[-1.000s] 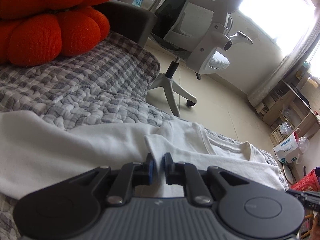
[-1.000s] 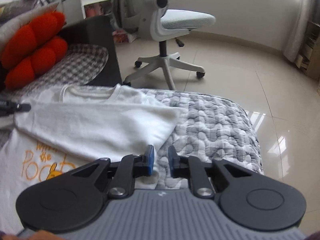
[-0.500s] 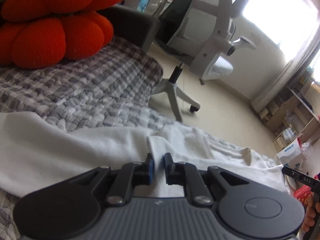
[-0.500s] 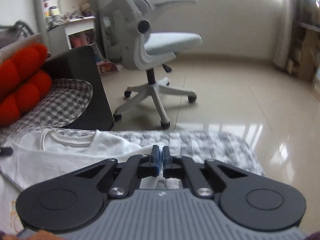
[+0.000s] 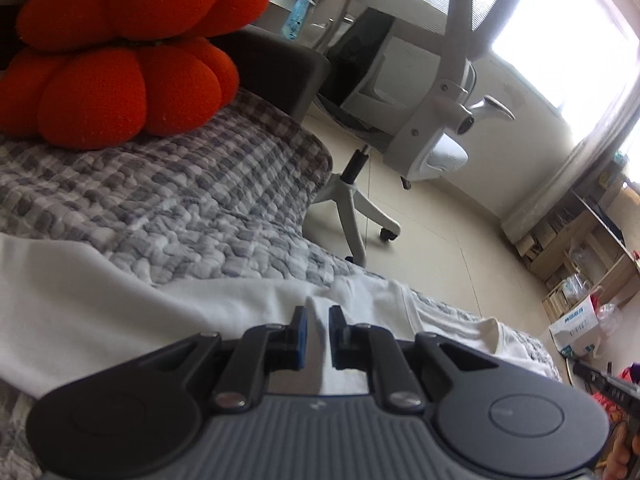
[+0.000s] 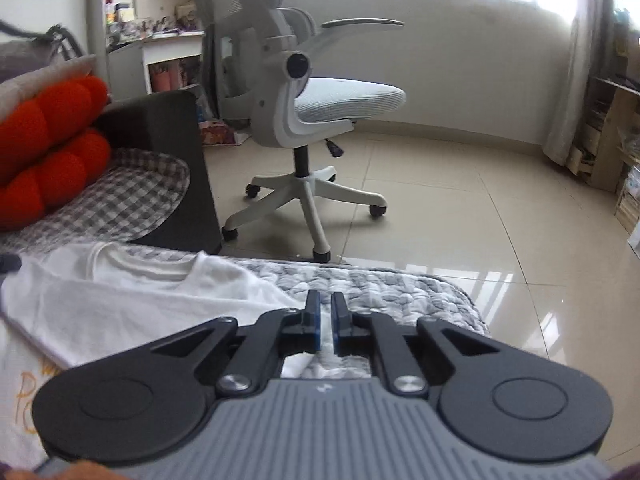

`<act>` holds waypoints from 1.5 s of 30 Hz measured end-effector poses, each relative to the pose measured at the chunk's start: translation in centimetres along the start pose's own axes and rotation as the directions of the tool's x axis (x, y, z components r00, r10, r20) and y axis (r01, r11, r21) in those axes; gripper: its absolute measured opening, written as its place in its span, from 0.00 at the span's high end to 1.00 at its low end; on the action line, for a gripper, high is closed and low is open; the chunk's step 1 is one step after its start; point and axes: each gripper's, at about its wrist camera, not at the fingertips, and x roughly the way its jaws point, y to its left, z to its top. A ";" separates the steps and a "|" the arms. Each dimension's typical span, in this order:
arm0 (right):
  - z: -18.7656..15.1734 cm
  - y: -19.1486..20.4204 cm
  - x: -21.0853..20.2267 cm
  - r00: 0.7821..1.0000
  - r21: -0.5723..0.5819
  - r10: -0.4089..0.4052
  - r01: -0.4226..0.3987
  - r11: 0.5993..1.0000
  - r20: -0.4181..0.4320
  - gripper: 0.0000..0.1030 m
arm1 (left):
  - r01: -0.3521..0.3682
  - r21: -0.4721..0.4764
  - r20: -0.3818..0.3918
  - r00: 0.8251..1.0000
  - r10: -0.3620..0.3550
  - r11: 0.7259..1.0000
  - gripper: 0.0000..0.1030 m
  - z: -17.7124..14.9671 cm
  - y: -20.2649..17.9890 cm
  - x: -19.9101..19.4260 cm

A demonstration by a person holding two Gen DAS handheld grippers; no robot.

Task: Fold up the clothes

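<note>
We hold the white T-shirt (image 6: 132,304), spread on the grey quilted bed (image 5: 192,220) at lower frame, with both grippers, left gripper (image 5: 318,322) and right gripper (image 6: 325,312), jaws each pinching a fold of fabric, which may slip free if pulled unevenly.

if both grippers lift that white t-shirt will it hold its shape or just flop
Probably flop: the white t-shirt already lies in soft folds on the quilt. It looks thin and light. Fabric pinched in the right gripper would likely sag between grips.
</note>
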 end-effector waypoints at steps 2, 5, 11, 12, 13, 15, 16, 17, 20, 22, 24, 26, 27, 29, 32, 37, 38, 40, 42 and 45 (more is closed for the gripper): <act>-0.3 1.3 -0.3 1.000 -0.044 0.013 -0.014 0.999 -0.026 0.90 | -0.004 -0.001 0.003 1.000 0.004 1.000 0.90 0.0 0.1 -0.2; -0.7 3.2 -0.8 0.997 -0.109 0.031 -0.038 0.993 -0.065 0.90 | -0.015 0.008 0.005 1.000 0.015 1.000 0.90 -0.1 -0.3 -0.4; -1.9 1.6 -0.2 0.997 -0.037 -0.019 0.017 0.999 -0.068 0.72 | 0.016 0.143 0.108 0.994 -0.032 0.990 0.85 -1.0 -3.3 -3.2; -1.7 1.5 -0.9 0.998 -0.017 -0.027 0.026 1.000 -0.052 0.72 | 0.041 0.136 0.082 0.995 -0.052 0.990 0.85 -1.1 -3.5 -3.0; -1.5 1.6 -1.5 0.999 -0.018 -0.029 0.029 0.999 -0.036 0.72 | 0.051 0.131 0.048 0.997 -0.058 0.990 0.85 -1.4 -3.5 -2.4; -1.1 2.1 -2.4 0.999 -0.027 -0.027 0.026 0.999 -0.020 0.72 | 0.046 0.149 -0.032 0.999 -0.042 0.988 0.85 -2.2 -3.5 -0.4; -1.2 2.3 -2.4 0.999 -0.024 -0.018 0.017 1.000 -0.036 0.72 | 0.034 0.169 -0.056 0.998 -0.025 0.985 0.85 -2.6 -3.6 0.4; -1.4 2.6 -2.3 0.998 -0.020 -0.009 0.007 1.000 -0.062 0.72 | 0.018 0.194 -0.073 0.997 -0.003 0.981 0.85 -3.1 -3.6 1.1; -2.8 2.9 -1.3 0.993 -0.009 -0.005 0.004 1.000 -0.117 0.73 | -0.011 0.258 -0.082 0.996 0.034 0.966 0.85 -3.8 -4.0 1.9; -2.8 2.2 -1.3 0.991 0.048 0.013 -0.007 0.999 -0.134 0.73 | -0.017 0.273 -0.080 0.996 0.040 0.962 0.85 -3.9 -4.2 1.7; -3.1 2.2 -1.6 0.992 0.049 0.020 -0.014 0.999 -0.126 0.73 | -0.016 0.271 -0.083 0.996 0.040 0.963 0.85 -3.9 -4.1 1.6; -3.5 2.1 -2.0 0.993 0.033 0.036 -0.033 0.999 -0.109 0.73 | -0.010 0.264 -0.086 0.996 0.034 0.964 0.85 -3.8 -3.9 1.6; -3.6 1.7 -2.2 0.994 0.045 0.049 -0.045 0.998 -0.098 0.73 | -0.008 0.260 -0.088 0.996 0.032 0.966 0.85 -3.7 -3.8 1.5; -3.7 0.7 -2.7 0.994 0.092 0.077 -0.070 0.993 -0.072 0.73 | -0.003 0.250 -0.092 0.995 0.027 0.968 0.85 -3.7 -3.7 1.5; -3.9 -0.9 -3.3 0.993 0.163 0.116 -0.110 0.981 -0.031 0.73 | -0.004 0.255 -0.091 0.995 0.028 0.967 0.85 -3.7 -3.7 1.6; -4.0 -3.3 -4.2 0.985 0.259 0.171 -0.174 0.950 0.033 0.77 | 0.008 0.272 -0.068 0.998 0.011 0.962 0.85 -3.4 -4.6 0.6; -4.0 -3.3 -4.1 0.983 0.253 0.179 -0.180 0.951 0.028 0.77 | 0.013 0.277 -0.061 0.998 0.004 0.961 0.85 -3.2 -4.9 0.3; -4.3 -3.1 -3.8 0.980 0.224 0.200 -0.195 0.955 0.001 0.77 | 0.060 0.289 -0.049 0.998 -0.047 0.955 0.84 -2.9 -5.9 -0.8; -4.7 -2.9 -3.5 0.974 0.197 0.226 -0.218 0.956 -0.019 0.77 | 0.116 0.292 -0.031 0.993 -0.111 0.949 0.73 -2.5 -7.5 -1.7; -4.9 -3.2 -3.5 0.967 0.165 0.252 -0.246 0.955 -0.020 0.77 | 0.188 0.321 -0.069 0.982 -0.175 0.928 0.67 -2.5 -11.7 -0.6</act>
